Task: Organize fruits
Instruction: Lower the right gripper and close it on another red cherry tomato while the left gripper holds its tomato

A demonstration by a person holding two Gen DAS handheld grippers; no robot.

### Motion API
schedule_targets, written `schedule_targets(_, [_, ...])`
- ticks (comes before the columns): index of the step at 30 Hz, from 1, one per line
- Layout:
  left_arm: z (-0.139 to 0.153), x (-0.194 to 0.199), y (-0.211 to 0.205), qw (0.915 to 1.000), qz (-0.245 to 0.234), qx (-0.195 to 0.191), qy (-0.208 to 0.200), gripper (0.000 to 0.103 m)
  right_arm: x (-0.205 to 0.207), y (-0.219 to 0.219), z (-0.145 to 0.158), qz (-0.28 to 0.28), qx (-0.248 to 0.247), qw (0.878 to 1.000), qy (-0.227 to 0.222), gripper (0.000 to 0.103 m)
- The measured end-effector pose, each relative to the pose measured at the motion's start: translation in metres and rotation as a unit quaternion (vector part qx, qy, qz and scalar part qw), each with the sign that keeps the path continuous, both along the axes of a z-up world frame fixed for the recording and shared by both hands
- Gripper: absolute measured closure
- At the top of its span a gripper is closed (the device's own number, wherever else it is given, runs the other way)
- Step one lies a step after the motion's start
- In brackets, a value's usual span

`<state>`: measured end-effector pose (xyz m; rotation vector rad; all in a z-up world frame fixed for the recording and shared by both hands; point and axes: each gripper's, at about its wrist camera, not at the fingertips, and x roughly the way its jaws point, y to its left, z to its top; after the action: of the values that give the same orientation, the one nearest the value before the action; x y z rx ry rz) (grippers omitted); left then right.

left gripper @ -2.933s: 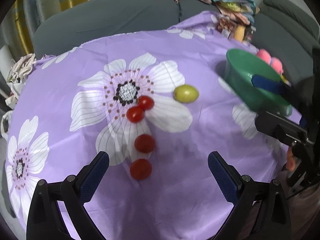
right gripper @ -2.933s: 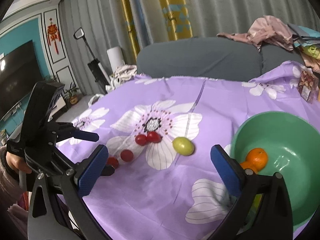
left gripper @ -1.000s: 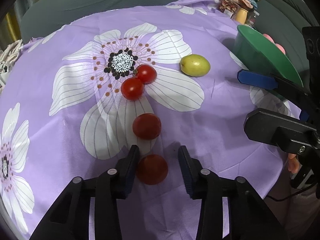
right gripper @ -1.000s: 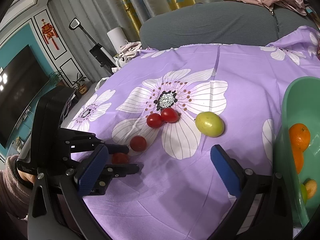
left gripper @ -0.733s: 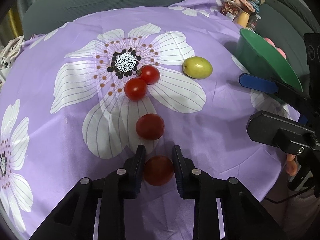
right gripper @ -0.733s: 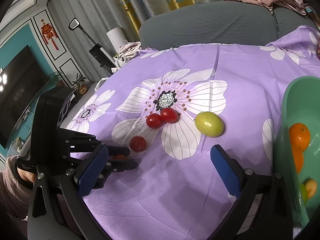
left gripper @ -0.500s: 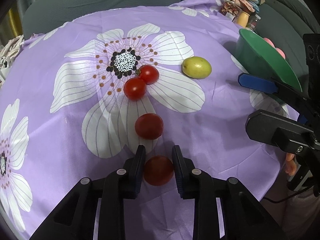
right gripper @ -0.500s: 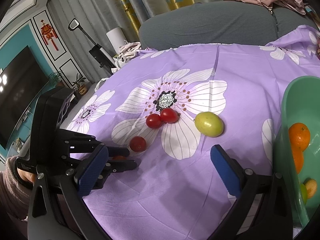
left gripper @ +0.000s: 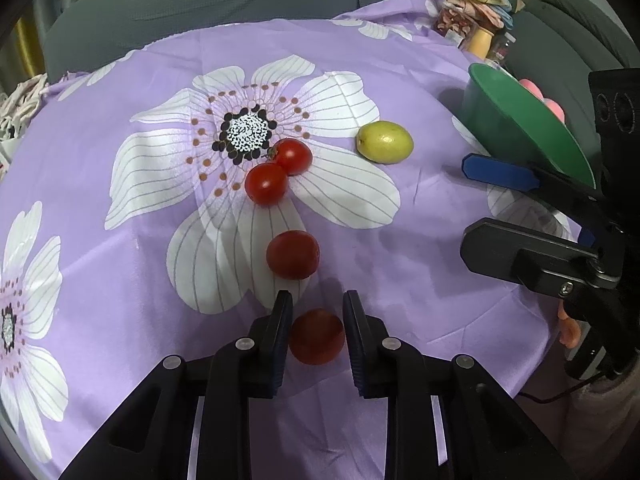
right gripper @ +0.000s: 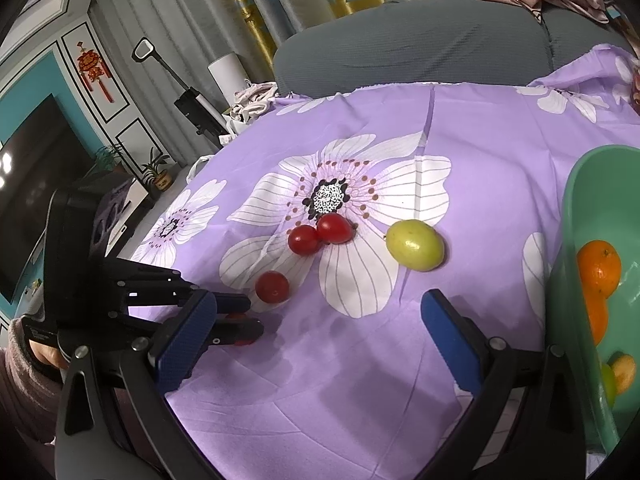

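My left gripper is shut on a red cherry tomato just above the purple flowered cloth; it also shows in the right wrist view. Three more cherry tomatoes and a yellow-green fruit lie on the cloth. A green bowl at the right holds oranges and small fruits. My right gripper is open and empty, hovering left of the bowl.
A grey sofa runs behind the table with clothes piled on it. The table's near edge drops off below my grippers. A TV and a floor cleaner stand to the far left.
My left gripper closed on the nearest cherry tomato and has risen slightly with it. The right gripper has stayed open and nearly still.
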<state>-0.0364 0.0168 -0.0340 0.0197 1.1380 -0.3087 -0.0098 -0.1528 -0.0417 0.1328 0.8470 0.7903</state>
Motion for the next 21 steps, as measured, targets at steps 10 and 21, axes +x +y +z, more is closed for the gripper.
schedule_targets(10, [0.006,-0.004,0.000,1.0000,-0.002,-0.004,-0.006,0.077,0.001,0.003,-0.002,-0.002,-0.006,1.000,0.006,0.000])
schedule_targets(21, [0.011,-0.011,0.003,0.9998,-0.008,-0.012,-0.014,0.077,0.006,0.012,-0.003,-0.013,-0.028,0.999,0.023,0.000])
